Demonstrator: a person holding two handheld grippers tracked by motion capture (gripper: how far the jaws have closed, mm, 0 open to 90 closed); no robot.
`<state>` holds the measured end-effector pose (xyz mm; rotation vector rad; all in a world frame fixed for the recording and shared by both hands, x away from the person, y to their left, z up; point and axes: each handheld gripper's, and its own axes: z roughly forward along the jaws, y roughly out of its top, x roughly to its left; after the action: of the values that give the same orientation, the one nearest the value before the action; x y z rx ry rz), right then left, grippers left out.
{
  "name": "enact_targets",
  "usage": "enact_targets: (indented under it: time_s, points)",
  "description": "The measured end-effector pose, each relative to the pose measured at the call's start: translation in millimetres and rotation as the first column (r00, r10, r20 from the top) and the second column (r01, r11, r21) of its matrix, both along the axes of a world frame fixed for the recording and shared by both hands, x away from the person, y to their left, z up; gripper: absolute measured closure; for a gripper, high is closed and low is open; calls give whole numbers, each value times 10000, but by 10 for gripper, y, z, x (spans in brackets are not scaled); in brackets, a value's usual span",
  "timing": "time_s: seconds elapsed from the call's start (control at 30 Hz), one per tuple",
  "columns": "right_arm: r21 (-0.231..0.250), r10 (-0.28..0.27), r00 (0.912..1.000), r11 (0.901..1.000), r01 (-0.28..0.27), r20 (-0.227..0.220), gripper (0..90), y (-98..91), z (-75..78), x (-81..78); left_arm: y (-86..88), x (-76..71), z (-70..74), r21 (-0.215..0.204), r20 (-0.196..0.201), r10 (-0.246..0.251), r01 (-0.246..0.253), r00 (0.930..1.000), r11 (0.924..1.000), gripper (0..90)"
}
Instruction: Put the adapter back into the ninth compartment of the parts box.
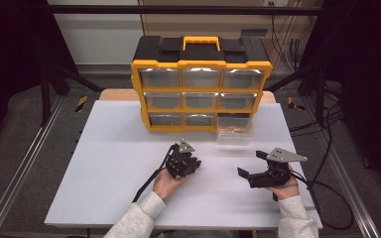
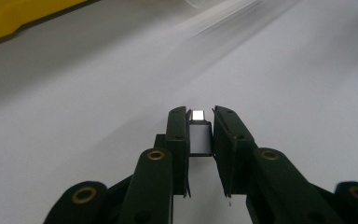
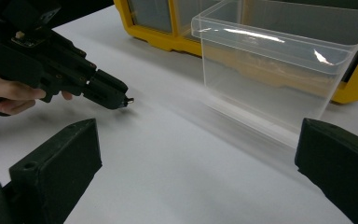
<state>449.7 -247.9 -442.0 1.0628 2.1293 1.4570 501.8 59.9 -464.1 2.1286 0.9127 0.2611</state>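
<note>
Nearest the person, the left gripper (image 1: pixel 194 163) lies low over the white table (image 1: pixel 109 188), its jaws pinching a small adapter (image 2: pixel 199 135). In the left gripper view this piece shows as a short grey block with a bright, silvery metal tip poking out past the jaw ends; the pads press on both of its flat sides. In the right gripper view the same tip (image 3: pixel 129 100) glints at the end of the left gripper (image 3: pixel 116 95), just above the table top. There is one such adapter in sight, in front of the yellow organizer (image 1: pixel 201 89) and to the left of the pulled-out drawer (image 1: pixel 234 130).

The right gripper (image 1: pixel 250 163), to the right of the left one, has its jaws spread wide and empty. In its own view the two black jaws stand far apart at the lower corners, with the clear plastic drawer (image 3: pixel 279 65) between and beyond them.

Farther off, that one clear drawer stands drawn out of the lower right bay of the organizer; something brownish lies in it, too blurred to name. The organizer itself is yellow-framed with a black top and a yellow handle (image 1: pixel 201 43). It has nine bays, three rows of three, and eight drawers sit pushed in.
</note>
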Motion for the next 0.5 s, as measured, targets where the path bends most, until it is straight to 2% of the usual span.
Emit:
enact_targets:
  time_s: [0.5]
  points:
    - [2, -3, 10000, 10000, 3, -6, 6, -1, 3, -4, -7, -56, 200, -252, 290, -281, 289, 9992, 9993, 755]
